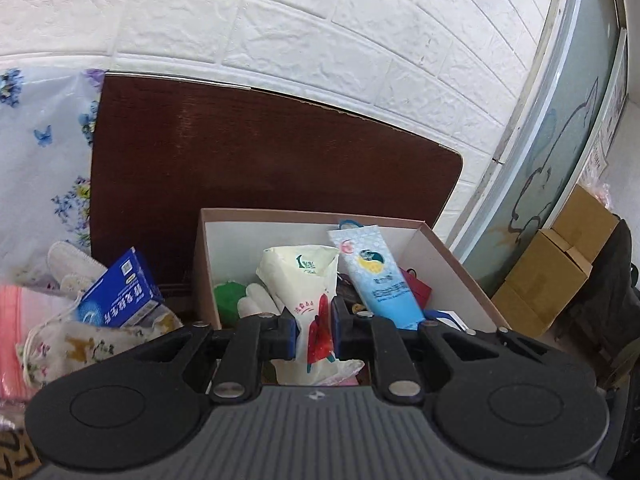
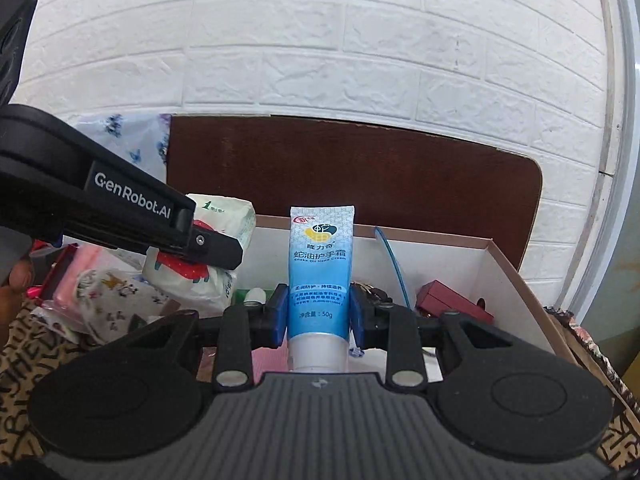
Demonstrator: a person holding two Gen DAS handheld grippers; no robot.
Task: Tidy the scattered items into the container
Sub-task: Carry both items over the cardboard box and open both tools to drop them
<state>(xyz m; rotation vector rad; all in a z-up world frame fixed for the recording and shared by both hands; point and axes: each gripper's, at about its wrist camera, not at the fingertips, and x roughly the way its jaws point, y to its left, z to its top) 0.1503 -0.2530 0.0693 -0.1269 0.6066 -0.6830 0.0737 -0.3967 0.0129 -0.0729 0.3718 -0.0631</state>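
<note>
Container: open cardboard box with white inside walls (image 2: 496,256), on the patterned cloth (image 2: 20,360) before a dark brown board (image 1: 256,152).
Left gripper (image 1: 314,330): clamped on a cream plastic tissue pack with red print (image 1: 308,280), held at the box's left rim.
Right gripper (image 2: 319,310): pinching an upright blue-and-white hand cream tube (image 2: 320,264), cap down, above the box.
Inside box: green round item (image 1: 229,294), red carton (image 2: 448,300).
Outside, left: blue carton (image 1: 120,290), floral pouch (image 1: 88,344).

— Bright, even daylight; the white brick wall (image 1: 320,40) looks nearly washed out.
— Shadows?
— Soft. Strong fisheye bending at the edges, dark corner vignetting, slight softness on the door frame (image 2: 624,120).
</note>
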